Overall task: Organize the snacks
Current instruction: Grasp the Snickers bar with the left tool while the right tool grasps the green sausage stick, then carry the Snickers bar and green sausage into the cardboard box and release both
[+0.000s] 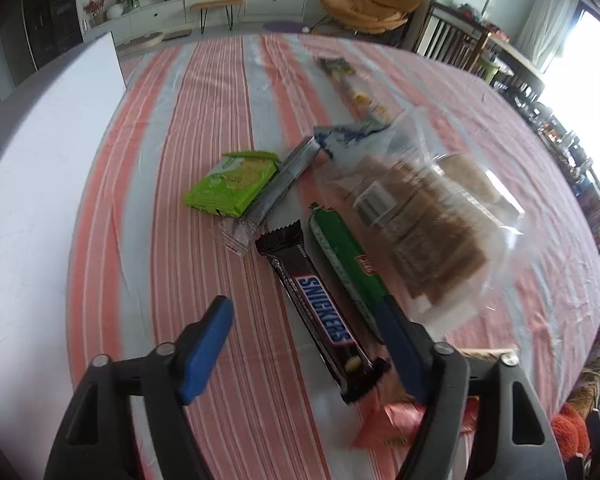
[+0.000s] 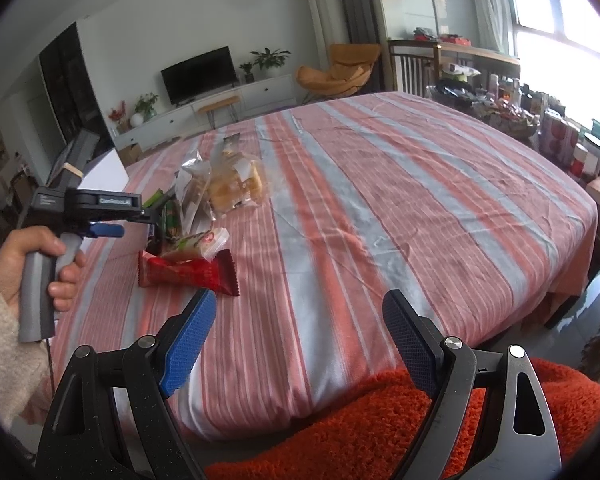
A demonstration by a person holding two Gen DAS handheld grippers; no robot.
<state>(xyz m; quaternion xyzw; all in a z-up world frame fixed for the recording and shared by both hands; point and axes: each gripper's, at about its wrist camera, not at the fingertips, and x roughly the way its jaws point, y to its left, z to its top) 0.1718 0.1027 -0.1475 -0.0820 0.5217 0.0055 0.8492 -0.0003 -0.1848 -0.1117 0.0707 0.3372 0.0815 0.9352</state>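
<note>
Snacks (image 1: 324, 280) lie clustered on a striped tablecloth (image 2: 380, 184) in a living room.

Striped tablecloth (image 2: 380, 184) carries Snickers bar (image 1: 320, 312), snack packets.

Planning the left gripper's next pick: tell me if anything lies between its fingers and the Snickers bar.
Nothing visible does. The left gripper is open with the Snickers bar lying between its fingers on the striped cloth. The green bar lies close alongside, by the right finger.
</note>
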